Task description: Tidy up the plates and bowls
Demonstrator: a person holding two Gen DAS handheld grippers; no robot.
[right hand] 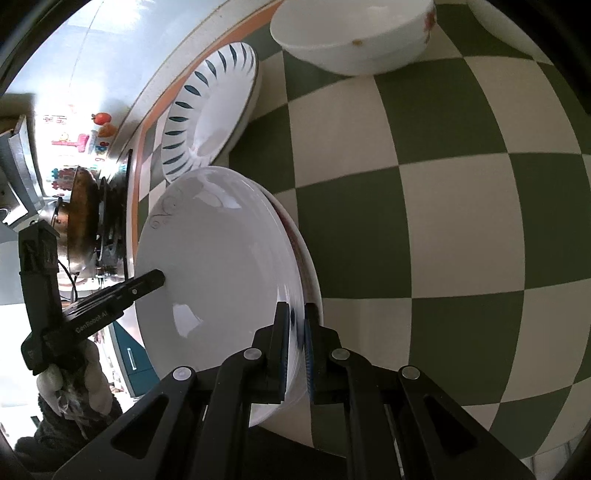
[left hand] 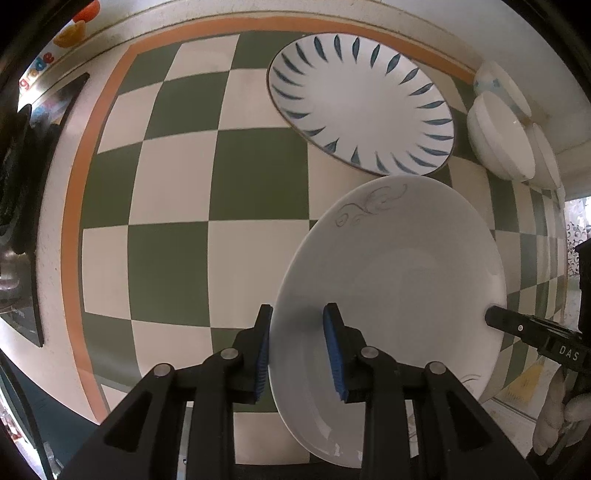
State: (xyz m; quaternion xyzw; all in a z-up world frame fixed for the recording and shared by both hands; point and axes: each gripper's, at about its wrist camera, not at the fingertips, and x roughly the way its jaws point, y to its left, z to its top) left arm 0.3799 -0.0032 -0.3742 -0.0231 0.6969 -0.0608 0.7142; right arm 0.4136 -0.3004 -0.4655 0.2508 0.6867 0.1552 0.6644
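Observation:
A plain white plate with a grey swirl (left hand: 399, 280) is held on edge above the checkered table. My left gripper (left hand: 298, 350) stands open astride its near rim, with a gap between the blue pads and the plate. My right gripper (right hand: 297, 350) is shut on the opposite rim of the same plate (right hand: 218, 266); a second plate edge shows behind it. Each gripper shows in the other's view, the right one (left hand: 495, 319) and the left one (right hand: 157, 278). A white plate with blue leaf marks (left hand: 360, 105) lies flat further back, and it also shows in the right wrist view (right hand: 210, 110).
Stacked white bowls (left hand: 502, 136) stand at the table's right edge. A white bowl with an orange mark (right hand: 351, 33) stands beyond the plates. A stove with a pan (right hand: 81, 221) lies past the table's far end. The green and cream checkered cloth (left hand: 177, 206) covers the table.

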